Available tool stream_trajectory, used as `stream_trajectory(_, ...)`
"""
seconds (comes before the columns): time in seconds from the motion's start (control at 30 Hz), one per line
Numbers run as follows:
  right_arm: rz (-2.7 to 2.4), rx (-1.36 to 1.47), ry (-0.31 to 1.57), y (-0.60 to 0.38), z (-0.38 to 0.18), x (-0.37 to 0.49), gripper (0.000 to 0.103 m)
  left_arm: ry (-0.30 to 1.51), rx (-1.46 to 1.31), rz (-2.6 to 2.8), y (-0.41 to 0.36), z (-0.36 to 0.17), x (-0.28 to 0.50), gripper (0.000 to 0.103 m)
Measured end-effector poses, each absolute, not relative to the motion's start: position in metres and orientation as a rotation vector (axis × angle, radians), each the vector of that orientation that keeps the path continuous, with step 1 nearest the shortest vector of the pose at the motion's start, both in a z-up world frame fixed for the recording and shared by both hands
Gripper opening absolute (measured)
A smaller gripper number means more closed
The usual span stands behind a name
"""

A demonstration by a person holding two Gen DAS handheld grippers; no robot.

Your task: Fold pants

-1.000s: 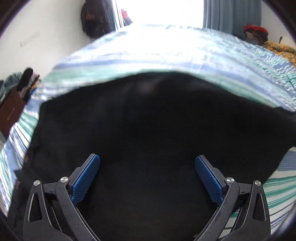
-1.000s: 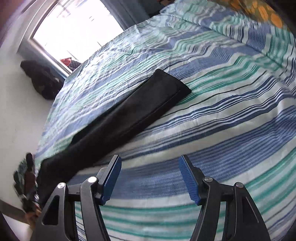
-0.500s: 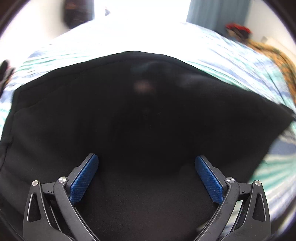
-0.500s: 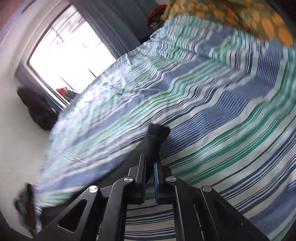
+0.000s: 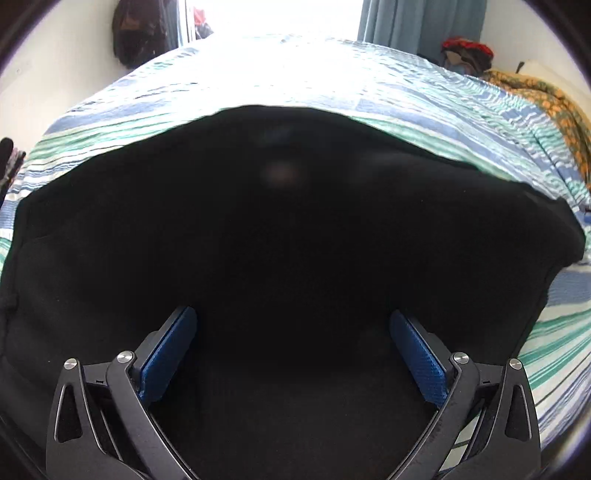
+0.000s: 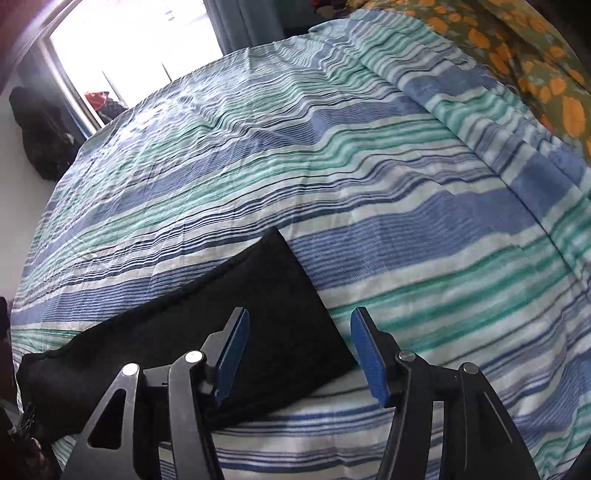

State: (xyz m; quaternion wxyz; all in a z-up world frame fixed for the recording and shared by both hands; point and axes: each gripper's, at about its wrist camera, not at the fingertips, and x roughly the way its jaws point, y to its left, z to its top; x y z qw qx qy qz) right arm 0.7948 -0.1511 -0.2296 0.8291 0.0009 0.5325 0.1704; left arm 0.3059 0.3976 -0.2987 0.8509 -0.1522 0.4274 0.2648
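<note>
The black pants (image 5: 295, 229) lie folded on the striped bedspread (image 5: 314, 85) and fill most of the left wrist view. My left gripper (image 5: 293, 343) is open just above the dark cloth, holding nothing. In the right wrist view the pants (image 6: 258, 314) form a folded black slab on the bedspread (image 6: 369, 166), with one corner pointing to the far side. My right gripper (image 6: 299, 350) is open over the slab's right edge, its left finger above the cloth and its right finger above the sheet.
An orange-flowered blanket (image 6: 535, 62) lies at the bed's far right. A dark bag (image 6: 40, 140) hangs on the wall by the bright window (image 6: 129, 44). Blue curtains (image 5: 421, 22) and a pile of clothes (image 5: 465, 51) stand beyond the bed.
My right gripper shut on the leg end half a second ago, carried it toward the waist end, and is now open with the pants folded over. The left gripper stayed open above the cloth.
</note>
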Motion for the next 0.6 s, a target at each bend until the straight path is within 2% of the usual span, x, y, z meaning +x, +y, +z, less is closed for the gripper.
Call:
stream_trajectory(0.13, 0.367, -0.113, 1.15, -0.119, -0.246, 0.827, 0.055, 0.866, -0.322, 0.556, 0.395, -0.298, 0.298, 0.103)
stream_trajectory(0.23, 0.384, -0.094, 1.197, -0.113, -0.265, 0.847, 0.052, 0.854, -0.321, 0.556, 0.403, -0.299, 0.293, 0.103)
stream_trajectory(0.27, 0.414, -0.07, 1.247, -0.112, -0.274, 0.852, 0.028, 0.851, -0.321, 0.557, 0.403, -0.3, 0.293, 0.103)
stream_trajectory(0.3, 0.414, -0.105, 1.25, -0.108, -0.276, 0.852, 0.013, 0.849, -0.32, 0.558, 0.401, -0.3, 0.297, 0.103)
stream_trajectory(0.47, 0.387, -0.294, 0.865, -0.083, -0.213, 0.834, 0.006, 0.858, -0.309, 0.563, 0.402, -0.292, 0.307, 0.103)
stream_trajectory(0.5, 0.352, -0.307, 0.827, -0.079, -0.207, 0.834, 0.005, 0.864, -0.306, 0.567, 0.402, -0.291, 0.309, 0.103)
stream_trajectory(0.53, 0.287, -0.326, 0.81, -0.077, -0.206, 0.836, 0.0, 0.869, -0.305, 0.568, 0.402, -0.29, 0.31, 0.103)
stream_trajectory(0.6, 0.208, -0.322, 0.882, -0.077, -0.216, 0.844, 0.002, 0.884, -0.306, 0.571, 0.399, -0.286, 0.311, 0.103)
